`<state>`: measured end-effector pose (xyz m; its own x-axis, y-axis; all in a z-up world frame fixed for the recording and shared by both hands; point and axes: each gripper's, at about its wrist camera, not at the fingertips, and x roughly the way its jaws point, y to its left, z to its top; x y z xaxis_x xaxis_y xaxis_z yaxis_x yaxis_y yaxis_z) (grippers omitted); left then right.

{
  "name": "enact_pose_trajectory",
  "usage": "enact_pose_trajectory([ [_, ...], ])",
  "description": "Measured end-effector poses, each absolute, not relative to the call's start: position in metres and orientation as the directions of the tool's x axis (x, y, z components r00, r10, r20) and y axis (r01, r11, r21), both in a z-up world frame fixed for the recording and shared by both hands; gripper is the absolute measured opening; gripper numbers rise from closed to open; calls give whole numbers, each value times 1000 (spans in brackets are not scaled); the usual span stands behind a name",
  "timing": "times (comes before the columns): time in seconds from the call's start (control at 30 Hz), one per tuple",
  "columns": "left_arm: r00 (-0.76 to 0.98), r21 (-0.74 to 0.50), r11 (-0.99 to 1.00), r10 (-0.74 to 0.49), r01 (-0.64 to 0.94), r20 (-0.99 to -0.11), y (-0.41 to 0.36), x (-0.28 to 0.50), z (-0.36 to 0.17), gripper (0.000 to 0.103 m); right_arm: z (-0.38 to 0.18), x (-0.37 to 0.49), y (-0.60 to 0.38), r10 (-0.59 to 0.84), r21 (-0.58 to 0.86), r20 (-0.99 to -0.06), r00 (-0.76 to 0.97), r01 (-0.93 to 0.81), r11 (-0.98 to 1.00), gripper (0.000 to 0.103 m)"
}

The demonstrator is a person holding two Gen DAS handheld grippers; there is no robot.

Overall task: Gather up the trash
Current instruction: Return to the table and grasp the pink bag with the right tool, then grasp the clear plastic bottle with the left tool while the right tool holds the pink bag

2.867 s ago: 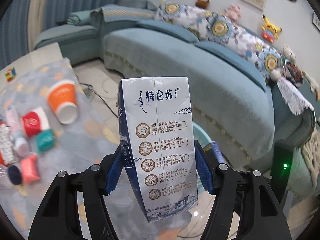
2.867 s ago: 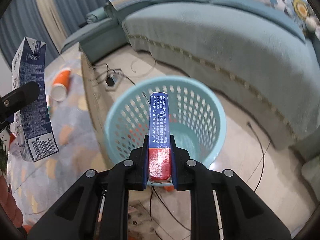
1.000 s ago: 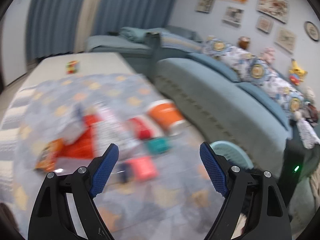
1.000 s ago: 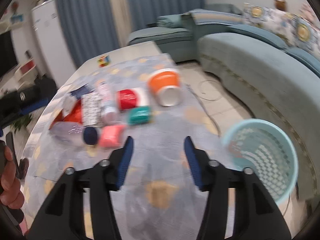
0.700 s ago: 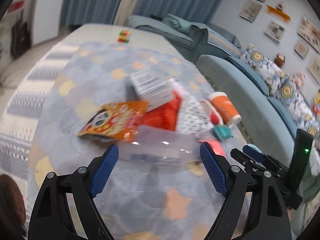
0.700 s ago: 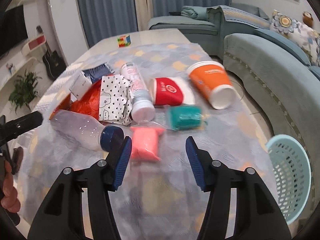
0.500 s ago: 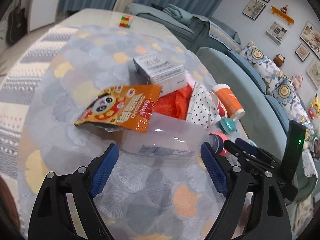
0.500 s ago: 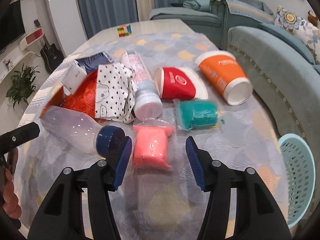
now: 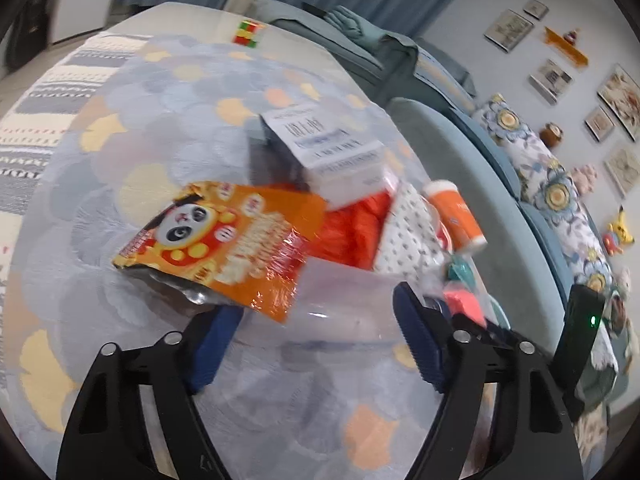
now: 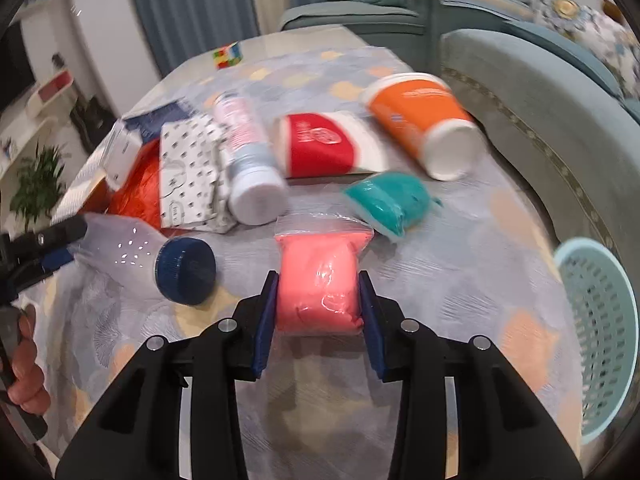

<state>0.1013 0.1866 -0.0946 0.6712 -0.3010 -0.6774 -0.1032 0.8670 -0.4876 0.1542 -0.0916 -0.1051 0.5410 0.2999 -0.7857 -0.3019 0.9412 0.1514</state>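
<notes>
Trash lies on the patterned tablecloth [image 10: 460,280]. My right gripper [image 10: 318,300] is open with its pads on either side of a pink bag [image 10: 318,280] that lies on the cloth. My left gripper [image 9: 316,336] is open around the body of a clear plastic bottle [image 9: 344,308] with a dark blue cap [image 10: 186,276]. An orange panda snack packet [image 9: 232,248] overlaps the bottle's far end. The light blue basket [image 10: 596,328] stands off the table's right edge.
Further back lie a teal bag [image 10: 390,200], a red-and-white cup [image 10: 320,146], an orange cup [image 10: 424,120], a pink-white bottle [image 10: 246,152], a dotted paper bag [image 10: 188,172], orange plastic [image 9: 352,232] and a white box [image 9: 332,156]. A sofa [image 10: 540,64] runs along the right.
Both grippers released their cartons over the basket, swung back to the table and closed in: the right around the pink bag, the left around the clear bottle.
</notes>
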Motion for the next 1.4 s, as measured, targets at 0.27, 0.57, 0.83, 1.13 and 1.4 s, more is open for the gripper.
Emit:
enact_pose_trajectory([
  [0.27,611,-515,856,-434,50,-662,145,67,-88,67,-113,144,-150,269,206,-790,551,-175,963,35],
  [0.57,507,-473,836,-547,280,-667,82,35,-73,72,-117,133,-163,295,242,-767,569,-170,955,35],
  [0.83,566,-405,894,-438,192,-698,89,51,-71,82,-117,134,-165,305,259,-759,575,-164,952,35],
  [1.13,540,-150,976,-214,160,-814,63,98,-96,81,-105,126,-160,310,229,-734,604,-209,951,35],
  [1.4,510,-118,982,-179,149,-842,49,116,-106,47,-70,110,-160,310,158,-671,673,-279,947,35],
])
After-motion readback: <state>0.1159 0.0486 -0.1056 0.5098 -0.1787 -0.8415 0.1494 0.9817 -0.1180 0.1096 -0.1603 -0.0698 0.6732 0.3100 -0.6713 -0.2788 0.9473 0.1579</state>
